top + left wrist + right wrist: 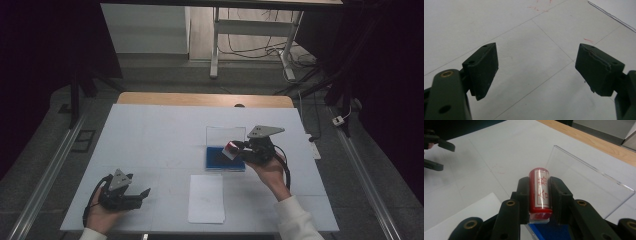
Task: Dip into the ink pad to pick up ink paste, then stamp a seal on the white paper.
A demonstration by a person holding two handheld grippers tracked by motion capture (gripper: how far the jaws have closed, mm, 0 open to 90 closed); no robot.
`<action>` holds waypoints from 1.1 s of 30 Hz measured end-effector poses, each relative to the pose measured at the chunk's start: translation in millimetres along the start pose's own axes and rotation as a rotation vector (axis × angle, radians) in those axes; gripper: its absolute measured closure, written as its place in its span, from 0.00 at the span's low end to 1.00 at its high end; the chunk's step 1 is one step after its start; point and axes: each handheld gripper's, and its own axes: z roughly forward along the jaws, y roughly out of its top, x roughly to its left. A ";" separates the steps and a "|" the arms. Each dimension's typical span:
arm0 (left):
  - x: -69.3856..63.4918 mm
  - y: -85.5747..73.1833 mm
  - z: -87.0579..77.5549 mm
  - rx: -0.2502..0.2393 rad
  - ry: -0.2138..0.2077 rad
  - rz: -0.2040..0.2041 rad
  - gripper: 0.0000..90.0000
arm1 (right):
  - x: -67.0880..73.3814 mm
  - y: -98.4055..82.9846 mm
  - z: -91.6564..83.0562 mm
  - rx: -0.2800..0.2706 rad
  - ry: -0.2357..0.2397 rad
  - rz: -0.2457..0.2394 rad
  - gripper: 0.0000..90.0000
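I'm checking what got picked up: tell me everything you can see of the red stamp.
The red stamp is a short glossy cylinder with a white label bearing red characters and a pale base end. It lies lengthwise between the jaws of the right gripper, which press on its two sides, held above the blue ink pad in its open clear case.

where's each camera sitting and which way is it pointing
High view: above the person's side, looking forward and down on the white table; both forearms and tongs enter from below.
Left gripper view: on the left tongs, looking down at bare tabletop between open jaws.
Right gripper view: on the right tongs, clamping a red stamp over the blue ink pad.
Shared: the stamp shows from above too.
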 end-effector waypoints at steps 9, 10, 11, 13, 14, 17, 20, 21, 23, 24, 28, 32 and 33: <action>1.5 -0.6 -0.2 0.000 0.002 -0.002 0.21 | 7.9 1.3 -4.2 0.013 0.013 -0.023 0.78; 2.1 -0.9 -0.5 0.000 0.003 -0.004 0.21 | 8.8 1.4 -4.6 0.016 0.013 -0.028 0.78; 2.7 -1.3 -0.7 -0.002 0.004 -0.006 0.21 | 9.8 1.5 -4.8 0.018 0.015 -0.031 0.78; 3.6 -1.6 -1.0 -0.001 0.006 -0.010 0.21 | 11.8 1.6 -4.8 0.020 0.016 -0.041 0.78; 3.7 -1.6 -1.0 -0.001 0.006 -0.010 0.21 | 12.9 1.5 -4.7 0.021 0.020 -0.045 0.78; 3.2 -1.6 -0.3 -0.002 0.003 -0.010 0.21 | 16.9 1.4 -4.4 0.028 0.025 -0.058 0.78; 3.0 -1.6 -0.1 -0.003 0.002 -0.009 0.21 | 21.2 1.1 -5.0 0.032 0.036 -0.070 0.78; 3.1 -1.5 -0.6 -0.003 0.003 -0.009 0.21 | 22.6 1.1 -5.5 0.032 0.041 -0.073 0.78; 3.5 -1.6 -1.4 -0.004 0.005 -0.011 0.21 | 25.5 1.2 -6.6 0.030 0.047 -0.078 0.78; 3.7 -1.7 -1.5 -0.005 0.005 -0.011 0.21 | 27.1 1.1 -7.0 0.029 0.052 -0.077 0.78; 3.0 -1.5 -1.6 -0.003 0.006 -0.008 0.21 | 34.1 0.4 -7.3 0.035 0.073 -0.087 0.78; 3.0 -1.6 -1.2 -0.005 0.002 -0.009 0.21 | 42.4 0.0 -4.7 0.042 0.091 -0.103 0.78; 3.1 -1.7 -1.1 -0.005 0.001 -0.009 0.21 | 44.5 0.0 -4.0 0.044 0.096 -0.104 0.78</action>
